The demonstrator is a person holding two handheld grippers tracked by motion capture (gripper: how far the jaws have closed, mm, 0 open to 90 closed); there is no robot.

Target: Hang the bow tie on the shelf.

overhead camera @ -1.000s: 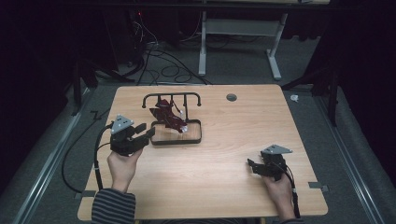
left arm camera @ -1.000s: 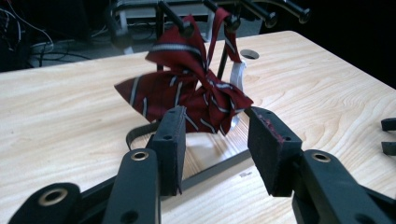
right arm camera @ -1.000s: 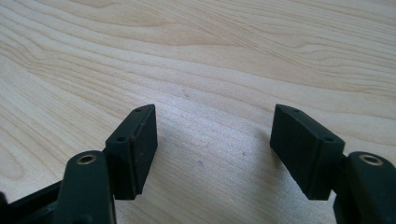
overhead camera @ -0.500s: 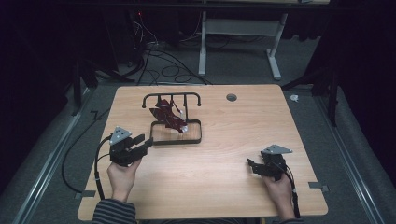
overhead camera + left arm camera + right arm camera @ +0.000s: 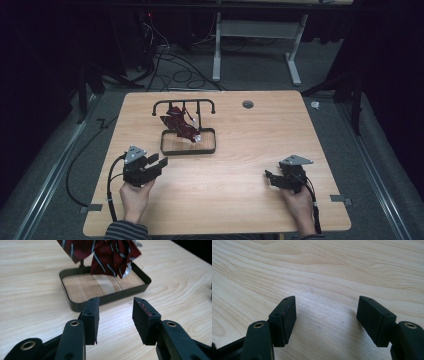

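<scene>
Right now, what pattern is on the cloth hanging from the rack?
Dark red cloth with dark-and-pale diagonal stripes, clearest in the left gripper view.

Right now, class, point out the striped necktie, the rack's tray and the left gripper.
striped necktie [image 5: 179, 127]: high view, middle of the dark red cloth.
rack's tray [image 5: 75, 307]: left gripper view, near corner of the dark rim.
left gripper [image 5: 114, 312]: left gripper view, midway between its open fingertips.

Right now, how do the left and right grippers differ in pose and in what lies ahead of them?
The left gripper faces the dark tray stand where a red striped tie hangs; the right gripper faces bare tabletop. The left jaws stand narrower apart than the right ones. Both are open and hold nothing.
</scene>
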